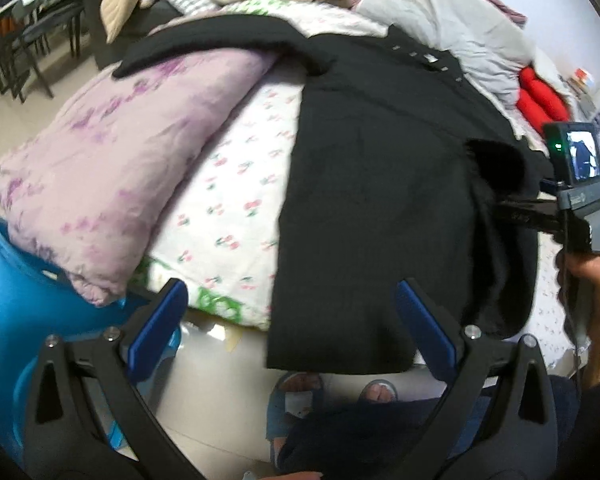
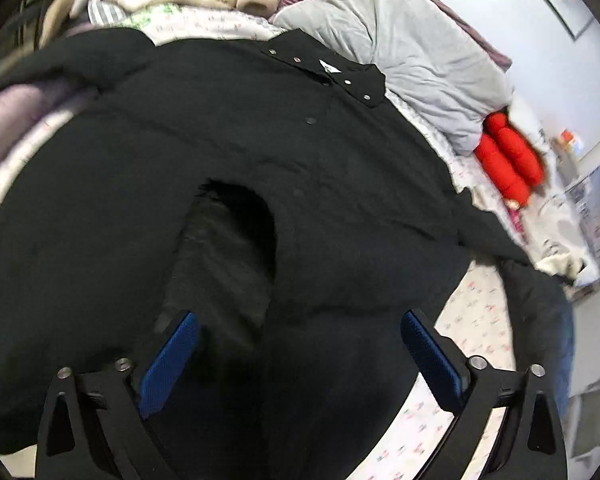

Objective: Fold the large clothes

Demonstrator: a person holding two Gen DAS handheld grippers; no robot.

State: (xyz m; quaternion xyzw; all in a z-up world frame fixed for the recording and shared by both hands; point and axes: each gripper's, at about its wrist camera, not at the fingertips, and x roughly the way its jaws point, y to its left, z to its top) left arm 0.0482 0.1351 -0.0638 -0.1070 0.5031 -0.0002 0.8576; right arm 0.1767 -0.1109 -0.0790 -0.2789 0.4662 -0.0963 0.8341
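Black, heavy cloth: the coat point(image 1: 380, 184) lies spread on the bed point(image 1: 236, 200), collar toward the far side by the grey quilt point(image 2: 412, 64), hem hanging over the near edge above your feet. Long axis runs from the near edge to the far side, roughly along both tongs' line of sight.

Left gripper point(image 1: 296, 320): jaws wide, holding nothing, poised off the near edge with the hem just ahead and right of centre. Right gripper point(image 2: 300, 352): jaws wide, empty, directly over the coat body, one sleeve point(image 2: 224, 256) already lying folded in across the front between its fingers.

Your right tongs sit nearer the cloth. The other sleeve stretches toward the pink pillow point(image 1: 112, 168) at the bed's left; judged, that is the left tongs' reach.
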